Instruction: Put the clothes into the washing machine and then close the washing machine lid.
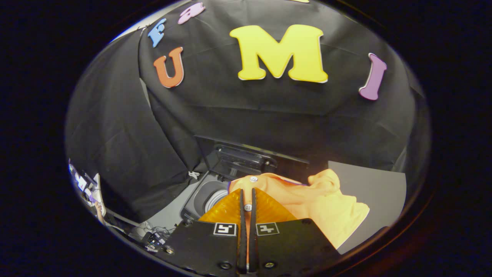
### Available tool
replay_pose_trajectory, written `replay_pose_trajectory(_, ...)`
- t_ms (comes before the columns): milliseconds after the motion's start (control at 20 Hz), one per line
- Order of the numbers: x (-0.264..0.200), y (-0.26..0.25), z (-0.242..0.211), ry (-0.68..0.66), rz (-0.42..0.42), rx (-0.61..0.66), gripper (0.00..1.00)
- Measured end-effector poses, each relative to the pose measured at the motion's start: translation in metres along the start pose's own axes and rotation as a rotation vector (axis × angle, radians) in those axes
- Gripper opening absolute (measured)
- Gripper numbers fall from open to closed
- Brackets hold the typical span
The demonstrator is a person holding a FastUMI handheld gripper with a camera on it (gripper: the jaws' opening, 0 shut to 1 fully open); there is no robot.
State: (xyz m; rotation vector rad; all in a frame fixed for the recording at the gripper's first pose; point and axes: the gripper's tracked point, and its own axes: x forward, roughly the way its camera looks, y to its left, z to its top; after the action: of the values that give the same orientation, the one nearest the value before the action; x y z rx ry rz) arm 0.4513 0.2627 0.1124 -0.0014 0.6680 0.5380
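An orange shirt [319, 200] with white buttons hangs from my gripper [247, 192], whose two fingers are pressed together on a fold of its cloth. The shirt drapes ahead and to the right of the fingers, over a grey surface. Just beyond the fingers to the left stands the washing machine [203, 196], dark grey with its round drum opening showing. Its lid [242, 159] stands raised behind the opening. The shirt covers the right part of the machine's top.
A grey tabletop [376, 188] lies to the right behind the shirt. Black cloth walls close in the back and left. Cables and small devices [153, 238] lie low on the left, near white items [86, 184] at the far left.
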Motion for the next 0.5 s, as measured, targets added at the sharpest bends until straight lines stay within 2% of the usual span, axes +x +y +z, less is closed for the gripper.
replay_pose_trajectory(500, 0.037, 0.064, -0.009, 0.046, 0.088, -0.045, 0.05)
